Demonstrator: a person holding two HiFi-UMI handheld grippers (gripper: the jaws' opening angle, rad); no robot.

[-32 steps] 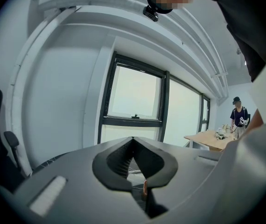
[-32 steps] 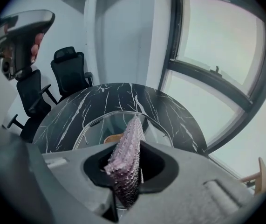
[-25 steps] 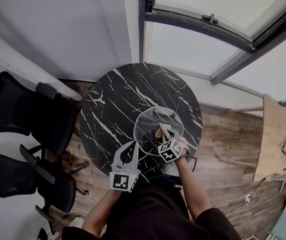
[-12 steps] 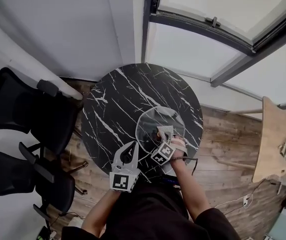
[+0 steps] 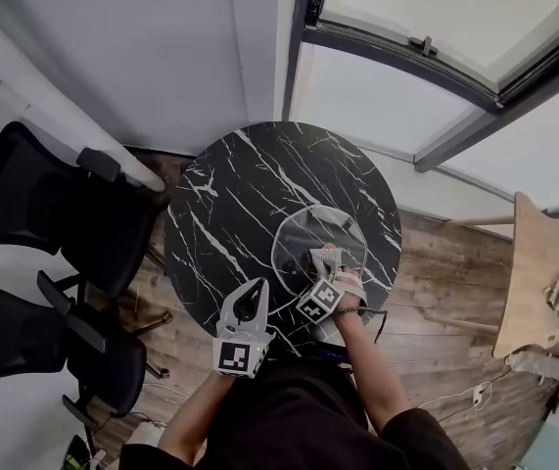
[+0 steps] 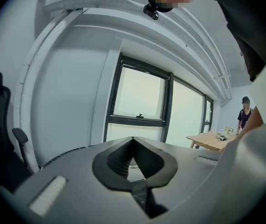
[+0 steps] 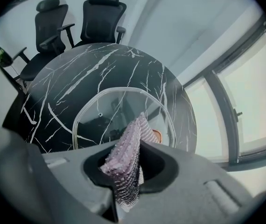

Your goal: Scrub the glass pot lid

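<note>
A round glass pot lid (image 5: 303,235) (image 7: 105,115) with a brown wooden knob (image 7: 156,135) lies on the black marble table (image 5: 250,184), toward its near right side. My right gripper (image 5: 324,260) (image 7: 139,121) is shut on a pale mesh scrubbing cloth (image 7: 126,160), whose tip hangs over the lid beside the knob. At the table's near edge, left of the lid, my left gripper (image 5: 257,288) (image 6: 133,138) is held with its jaws together and nothing between them.
Two black office chairs (image 5: 34,262) (image 7: 77,20) stand at the table's left. Behind the table are a white wall and a dark-framed window (image 5: 436,57). A wooden table (image 5: 543,272) stands at the right on the wood floor. In the left gripper view a person (image 6: 243,112) stands far off.
My right gripper with the cloth has drawn back a little toward the lid's near edge and turned. The left gripper has barely moved.
</note>
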